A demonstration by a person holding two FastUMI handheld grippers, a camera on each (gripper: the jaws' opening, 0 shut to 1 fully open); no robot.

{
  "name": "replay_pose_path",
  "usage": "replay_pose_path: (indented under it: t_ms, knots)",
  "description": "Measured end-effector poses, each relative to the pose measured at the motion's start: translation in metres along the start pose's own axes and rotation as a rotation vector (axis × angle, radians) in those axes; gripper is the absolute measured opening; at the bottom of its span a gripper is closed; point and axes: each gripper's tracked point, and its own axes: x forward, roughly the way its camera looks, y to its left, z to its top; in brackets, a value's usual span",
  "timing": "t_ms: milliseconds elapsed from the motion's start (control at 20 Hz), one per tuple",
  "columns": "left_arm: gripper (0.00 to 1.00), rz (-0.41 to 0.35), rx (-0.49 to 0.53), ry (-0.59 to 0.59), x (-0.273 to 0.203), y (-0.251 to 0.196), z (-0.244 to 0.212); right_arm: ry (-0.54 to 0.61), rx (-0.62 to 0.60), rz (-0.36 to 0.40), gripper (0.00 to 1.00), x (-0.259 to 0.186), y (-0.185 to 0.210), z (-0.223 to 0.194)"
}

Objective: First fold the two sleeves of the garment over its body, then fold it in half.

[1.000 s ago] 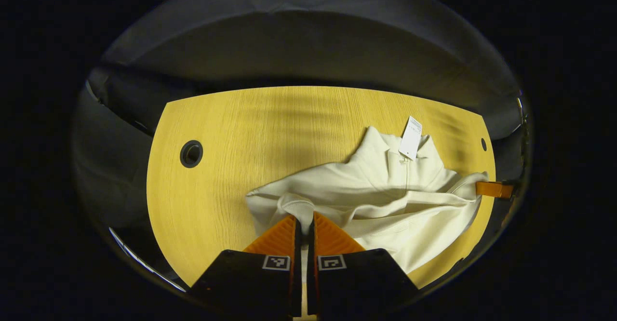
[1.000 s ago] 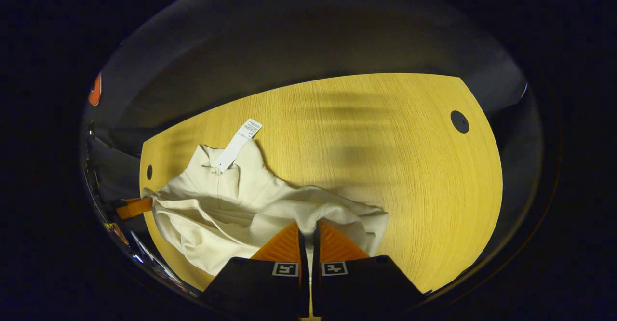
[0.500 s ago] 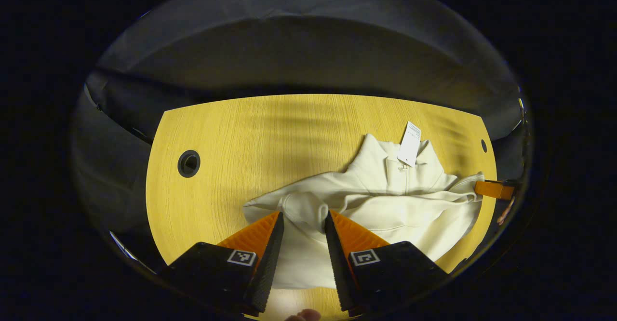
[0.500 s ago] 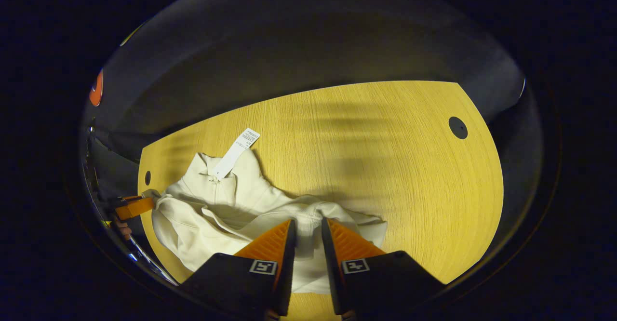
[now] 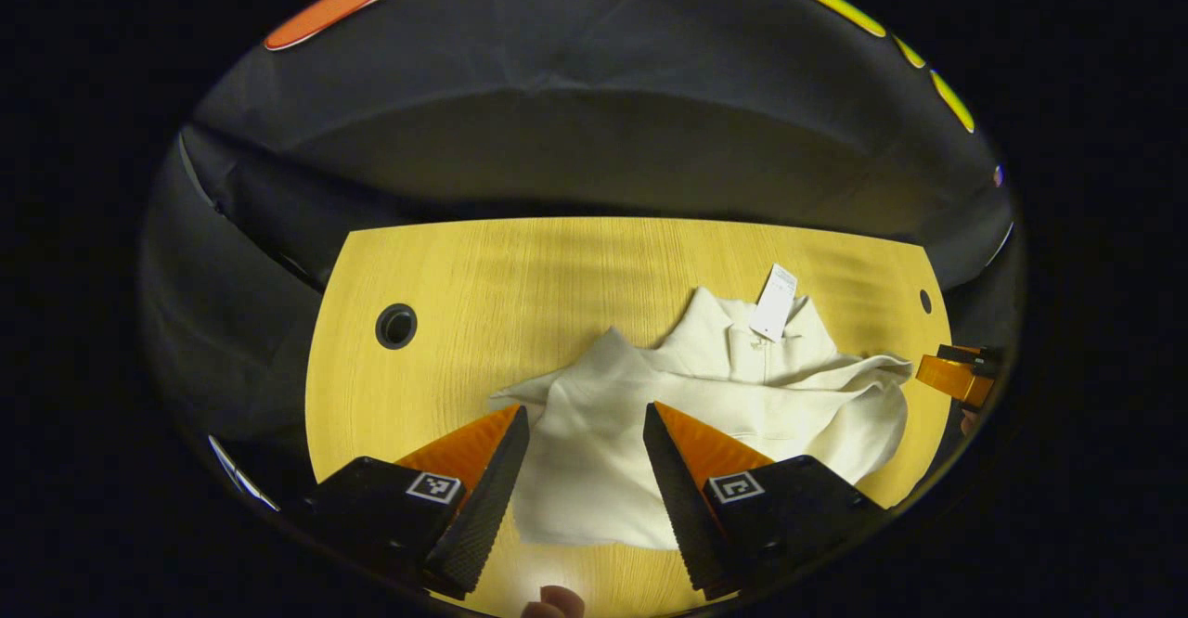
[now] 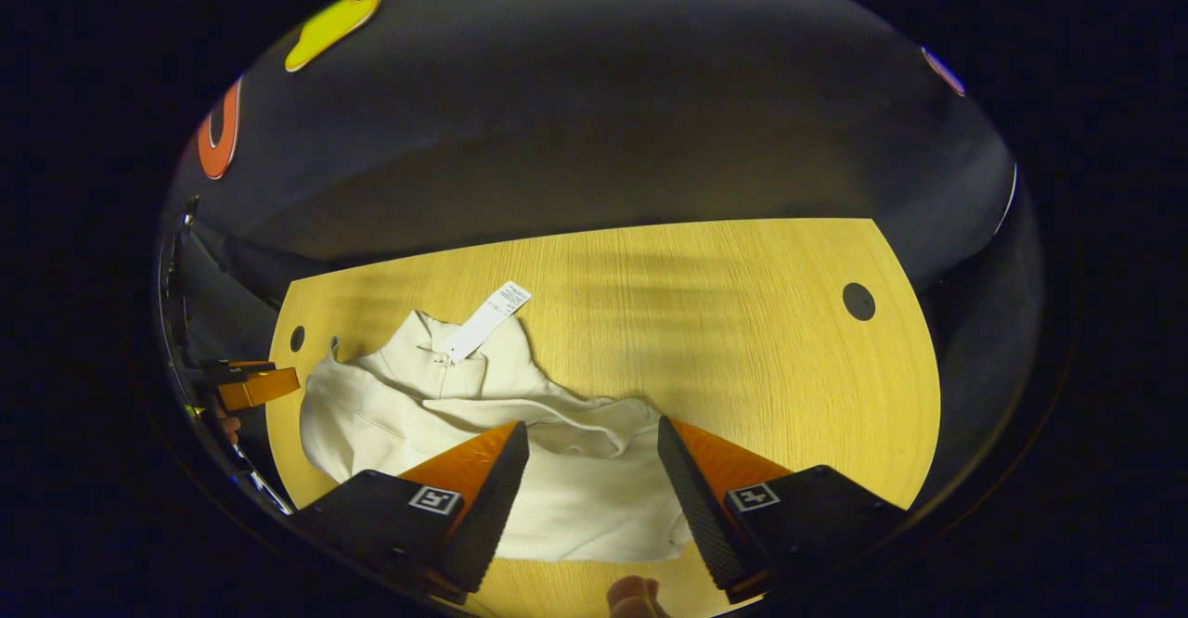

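A cream garment (image 5: 742, 405) lies on the yellow wooden table (image 5: 445, 386), collar at the far side with a white hang tag (image 5: 773, 302) on it. Folded layers of cloth cross its body. My left gripper (image 5: 583, 414) hangs open just above the garment's near left part, touching nothing. In the right gripper view the same garment (image 6: 399, 414) and tag (image 6: 487, 321) lie left of centre. My right gripper (image 6: 592, 428) is open above its near right edge. Each gripper shows at the rim of the other's view: the right gripper (image 5: 956, 372) and the left gripper (image 6: 255, 384).
The table has a large cable hole (image 5: 396, 326) on its left side and another cable hole (image 6: 858, 301) on its right side, both on bare wood. A fingertip (image 6: 636, 595) shows at the bottom edge. The dark booth wall stands behind the table's far edge.
Both grippers opened and let go of the cloth they pinched a second ago, then drew back and up. The released folds dropped and settled on the garment's body.
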Motion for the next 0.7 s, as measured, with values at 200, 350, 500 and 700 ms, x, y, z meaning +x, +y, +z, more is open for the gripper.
replay_pose_path:
  t_ms: [200, 350, 500, 700]
  knots:
    - [0.88, 0.009, -0.026, -0.124, -0.055, -0.008, 0.010, -0.081, -0.024, 0.003, 0.96, -0.051, 0.012, 0.003]
    - [0.90, -0.007, -0.048, -0.235, -0.104, -0.004, 0.005, -0.168, -0.046, 0.018, 0.92, -0.106, 0.020, 0.000]
    - [0.96, -0.003, -0.085, -0.351, -0.153, -0.005, -0.012, -0.289, -0.081, 0.009, 0.92, -0.168, 0.023, -0.008]
    - [0.96, 0.034, -0.115, -0.514, -0.217, 0.006, -0.038, -0.428, -0.116, -0.017, 0.96, -0.234, 0.022, -0.031]
